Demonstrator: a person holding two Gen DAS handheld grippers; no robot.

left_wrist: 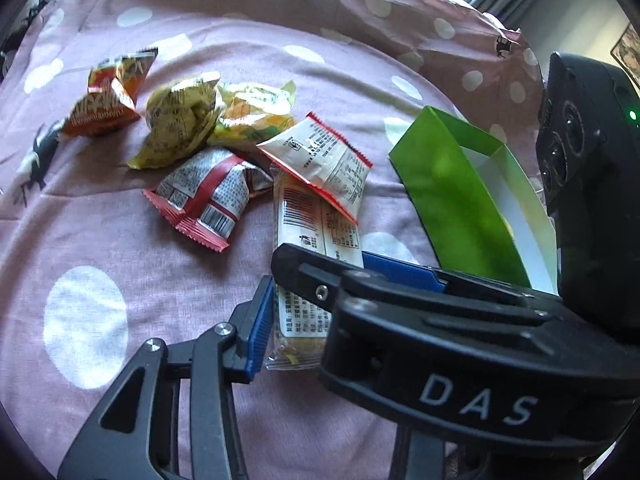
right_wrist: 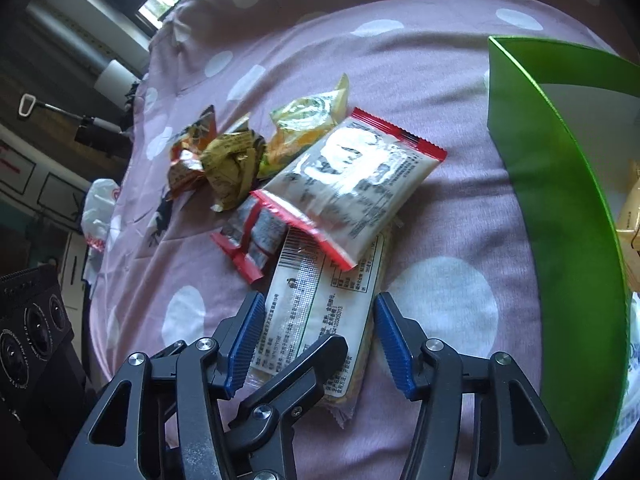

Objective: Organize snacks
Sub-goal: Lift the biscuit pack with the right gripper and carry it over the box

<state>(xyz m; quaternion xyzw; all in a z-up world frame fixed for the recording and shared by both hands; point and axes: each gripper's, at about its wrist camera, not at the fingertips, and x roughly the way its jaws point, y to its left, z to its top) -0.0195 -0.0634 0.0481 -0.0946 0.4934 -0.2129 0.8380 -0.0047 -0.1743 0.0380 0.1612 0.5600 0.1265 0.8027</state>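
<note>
Pink cloth (left_wrist: 120, 220) with white dots carries all the snacks. We see a long pale packet (right_wrist: 320, 320) lying near the middle of the cloth, one end under a red-edged white packet (right_wrist: 344, 196). The jaws of the right gripper (right_wrist: 316, 320) stand half open at both long edges of the long packet; we cannot tell if they press it. Of the left gripper (left_wrist: 296, 308) one blue pad (left_wrist: 260, 320) lies against the packet's edge, the other side is hidden, so its hold is unclear. An open green box (right_wrist: 560, 200) stands just beside, toward the right edge.
</note>
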